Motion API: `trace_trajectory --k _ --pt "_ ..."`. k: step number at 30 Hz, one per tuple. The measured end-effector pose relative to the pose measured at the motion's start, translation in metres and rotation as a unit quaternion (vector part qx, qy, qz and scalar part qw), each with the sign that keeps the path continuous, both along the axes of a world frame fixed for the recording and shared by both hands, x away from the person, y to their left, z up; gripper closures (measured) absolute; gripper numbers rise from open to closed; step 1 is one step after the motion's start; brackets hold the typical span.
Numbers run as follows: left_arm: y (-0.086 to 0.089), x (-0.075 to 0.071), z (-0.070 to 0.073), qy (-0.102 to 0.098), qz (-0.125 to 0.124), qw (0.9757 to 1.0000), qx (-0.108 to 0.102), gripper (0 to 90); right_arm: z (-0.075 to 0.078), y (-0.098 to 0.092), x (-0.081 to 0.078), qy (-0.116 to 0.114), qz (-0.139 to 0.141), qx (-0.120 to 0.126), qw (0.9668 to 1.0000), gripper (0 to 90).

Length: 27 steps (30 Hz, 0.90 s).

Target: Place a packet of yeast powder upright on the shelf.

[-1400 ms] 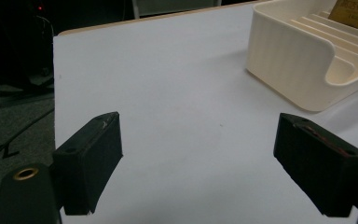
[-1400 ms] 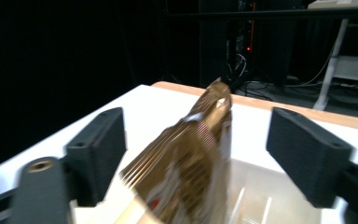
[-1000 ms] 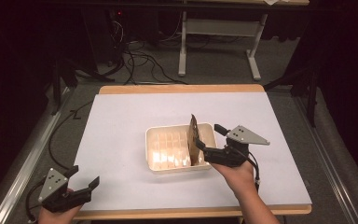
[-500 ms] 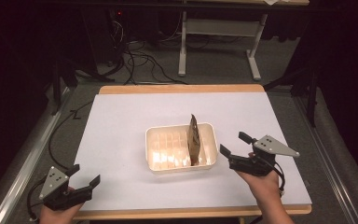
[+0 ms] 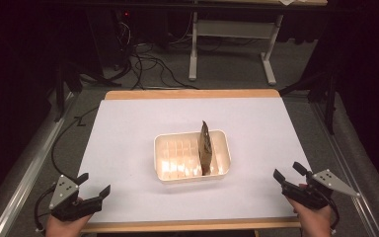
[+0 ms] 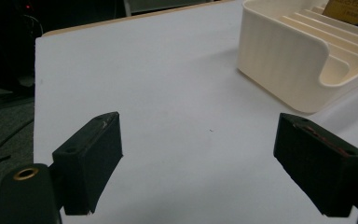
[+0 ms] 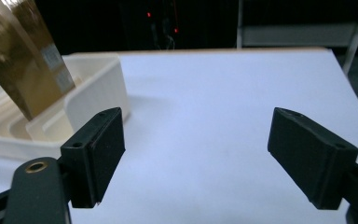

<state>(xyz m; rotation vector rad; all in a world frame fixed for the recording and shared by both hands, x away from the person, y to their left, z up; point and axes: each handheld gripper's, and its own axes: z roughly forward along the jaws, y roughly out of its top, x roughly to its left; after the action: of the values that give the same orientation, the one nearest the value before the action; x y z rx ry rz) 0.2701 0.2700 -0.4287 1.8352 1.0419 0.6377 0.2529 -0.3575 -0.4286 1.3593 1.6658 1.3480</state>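
A cream slotted rack (image 5: 165, 170) sits at the middle of the white table top, with a thin brown card (image 5: 205, 146) standing upright in a slot near its right end. The rack (image 7: 93, 91) and the card (image 7: 23, 65) also appear at the left of the right gripper view. My right gripper (image 5: 288, 174) is open and empty over the table's front right corner, well apart from the rack. My left gripper (image 5: 94, 183) is open and empty at the front left corner; the rack's near corner (image 6: 284, 60) appears beyond its jaws.
The white table top (image 5: 128, 128) has a wooden rim along its far edge (image 5: 192, 93). Behind the table stand a metal frame (image 5: 227, 44) and loose cables (image 5: 148, 64) on the floor. A metal rail (image 5: 24, 168) runs along the table's left side.
My right gripper has let go of the brown card, pulled back from the rack to the front right corner and stands open. The card stays upright in the rack. The left gripper has not moved.
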Motion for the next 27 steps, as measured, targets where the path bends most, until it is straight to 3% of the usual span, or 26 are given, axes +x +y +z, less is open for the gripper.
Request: trace_trajectory --k 5,8,12,27 --pt "-0.005 0.001 -0.002 0.003 -0.007 1.0000 0.006 15.8 -0.015 -0.005 -0.005 0.031 0.006 -0.013 0.9994 19.6" --pt "-0.007 0.002 -0.002 0.004 -0.011 0.9999 0.012 15.8 -0.014 0.001 -0.003 0.025 0.014 -0.024 0.9993 19.6" --pt "-0.006 0.003 -0.002 0.005 -0.013 0.9998 0.014 15.8 -0.018 0.005 0.001 0.036 0.025 -0.039 0.9983 19.6" --pt "0.001 0.000 0.001 -0.002 -0.004 1.0000 0.003 15.8 -0.018 0.002 0.000 0.036 0.015 -0.029 0.9988 19.6"
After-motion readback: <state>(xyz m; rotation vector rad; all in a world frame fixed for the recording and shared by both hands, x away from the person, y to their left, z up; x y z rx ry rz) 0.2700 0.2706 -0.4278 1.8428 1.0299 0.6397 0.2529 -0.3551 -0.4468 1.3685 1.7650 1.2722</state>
